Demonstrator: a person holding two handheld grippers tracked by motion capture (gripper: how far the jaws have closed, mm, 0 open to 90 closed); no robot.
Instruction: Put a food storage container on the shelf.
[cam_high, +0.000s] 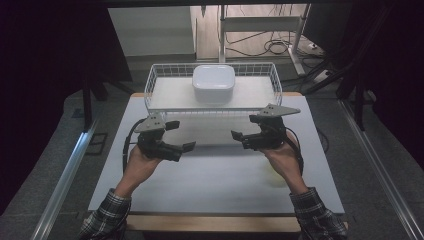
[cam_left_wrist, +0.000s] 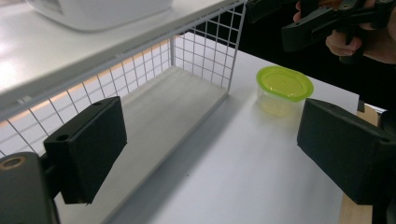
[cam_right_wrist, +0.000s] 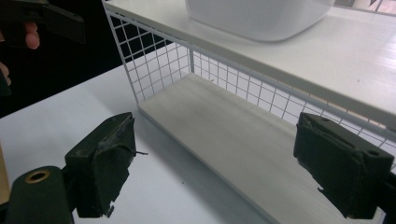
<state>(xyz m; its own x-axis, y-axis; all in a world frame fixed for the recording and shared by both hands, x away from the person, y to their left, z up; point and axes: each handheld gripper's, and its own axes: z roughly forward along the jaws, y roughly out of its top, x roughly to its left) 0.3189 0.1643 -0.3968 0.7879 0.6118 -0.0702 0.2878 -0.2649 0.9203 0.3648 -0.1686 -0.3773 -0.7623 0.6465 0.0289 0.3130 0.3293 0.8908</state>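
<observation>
A white wire shelf rack (cam_high: 150, 82) stands at the table's far side, with a white lidded box (cam_high: 214, 83) on its upper board. Both grippers hover in front of it. My left gripper (cam_high: 182, 135) is open with nothing between its pads (cam_left_wrist: 86, 149) and looks toward the lower shelf board (cam_left_wrist: 173, 102). My right gripper (cam_high: 244, 129) is also open and empty, its pads (cam_right_wrist: 105, 168) facing the lower board (cam_right_wrist: 224, 121) under the white box (cam_right_wrist: 257, 16). A small clear tub with a green lid (cam_left_wrist: 285, 86) sits on the table near the rack's right end.
The white tabletop (cam_high: 215, 185) stretches in front of the rack, with a wooden edge along its near side. Beside the right forearm lies the green-lidded tub (cam_high: 272, 176), faintly visible. Dark curtains flank the table, and cables lie on the floor behind.
</observation>
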